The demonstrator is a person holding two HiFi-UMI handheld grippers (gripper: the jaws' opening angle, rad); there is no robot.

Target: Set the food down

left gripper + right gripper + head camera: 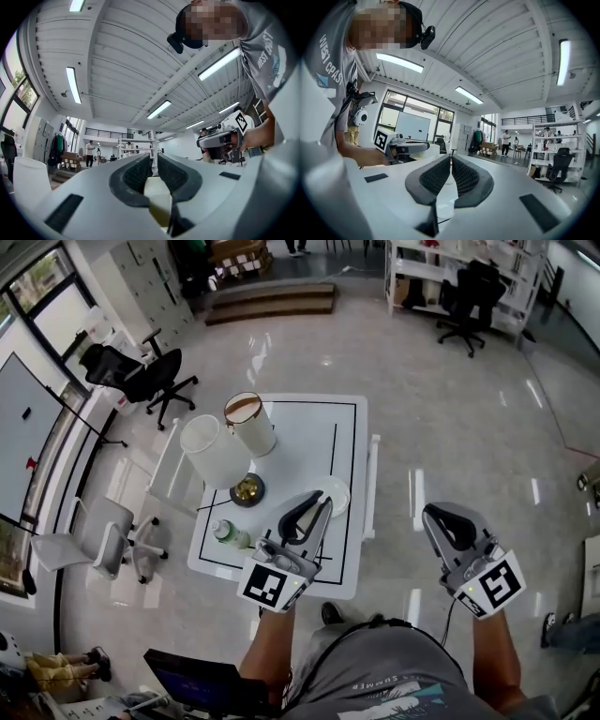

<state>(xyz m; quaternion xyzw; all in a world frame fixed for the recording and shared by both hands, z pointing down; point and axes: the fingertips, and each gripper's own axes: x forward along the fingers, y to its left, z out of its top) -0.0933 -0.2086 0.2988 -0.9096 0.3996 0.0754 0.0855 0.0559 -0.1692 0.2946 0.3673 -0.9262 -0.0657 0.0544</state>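
Both claws, the left gripper (pixel 323 505) and right gripper (pixel 441 518), are closed and empty beside the table (pixel 309 442), so the setting-down looks done.

A white square table (pixel 302 427), edged with a thin black line, was seen at the centre of the frame. Two tall white cylindrical containers were stood at its upper left, one plain (pixel 214 452), one brown-rimmed (pixel 251 424). Below them a dark round bowl with golden contents (pixel 247 490) was placed, a green-capped clear plastic bottle (pixel 228 534) at the lower left, and a white round plate (pixel 339 495) towards the right.
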